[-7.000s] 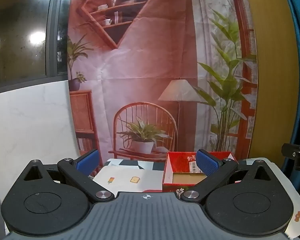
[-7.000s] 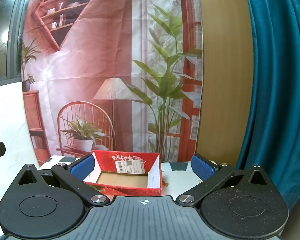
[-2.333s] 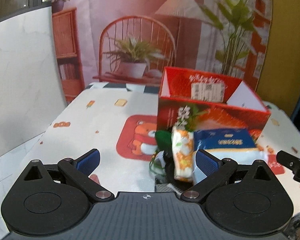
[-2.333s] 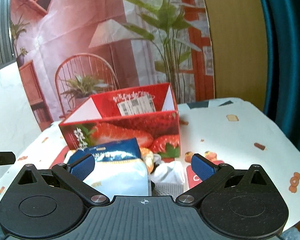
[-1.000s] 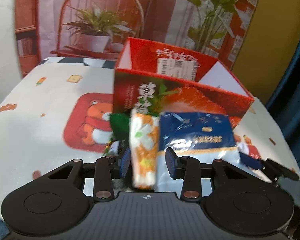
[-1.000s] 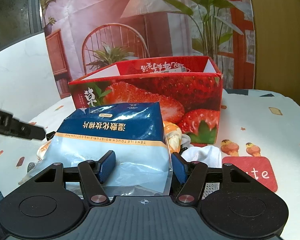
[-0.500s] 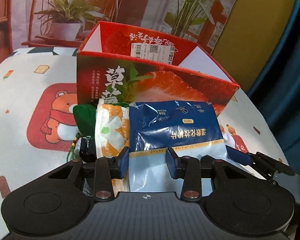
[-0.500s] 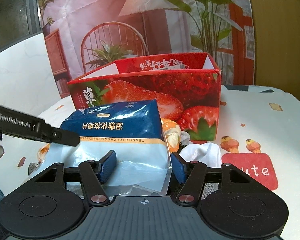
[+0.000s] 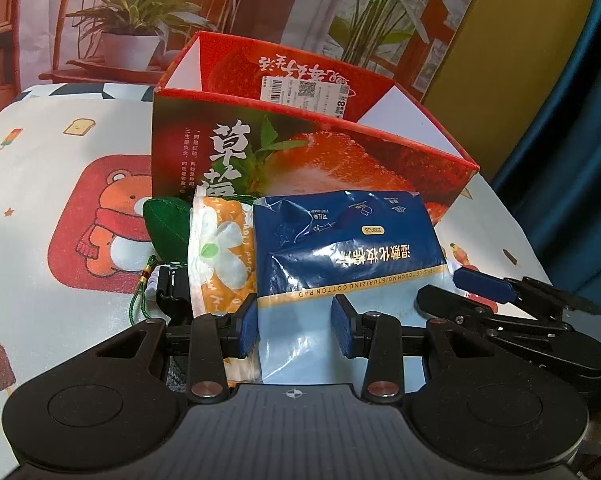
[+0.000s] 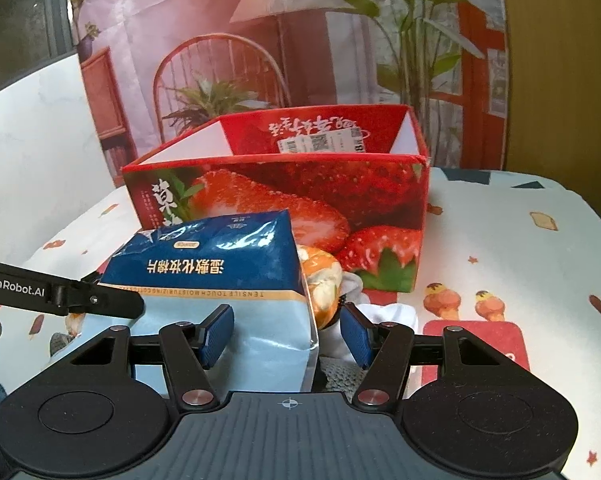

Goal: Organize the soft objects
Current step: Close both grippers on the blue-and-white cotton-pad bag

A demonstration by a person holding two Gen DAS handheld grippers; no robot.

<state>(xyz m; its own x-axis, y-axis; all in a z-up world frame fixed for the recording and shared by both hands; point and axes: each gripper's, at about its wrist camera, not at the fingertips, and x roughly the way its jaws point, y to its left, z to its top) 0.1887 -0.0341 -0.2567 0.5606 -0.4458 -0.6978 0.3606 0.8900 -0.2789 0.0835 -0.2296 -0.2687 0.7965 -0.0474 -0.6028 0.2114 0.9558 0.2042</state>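
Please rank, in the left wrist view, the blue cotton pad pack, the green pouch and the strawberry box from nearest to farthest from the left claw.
1. Blue cotton pad pack: between the left claw's fingers.
2. Green pouch: ahead, left.
3. Strawberry box: behind both, farthest.

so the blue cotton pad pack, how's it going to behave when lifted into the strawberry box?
The blue cotton pad pack looks like a crinkled, glossy film bag, so it is probably soft and will sag rather than stay flat. Shiny film suggests it could slip. Both the left tool and right tool straddle its near end, which should limit drooping. Probably light for its bulk.
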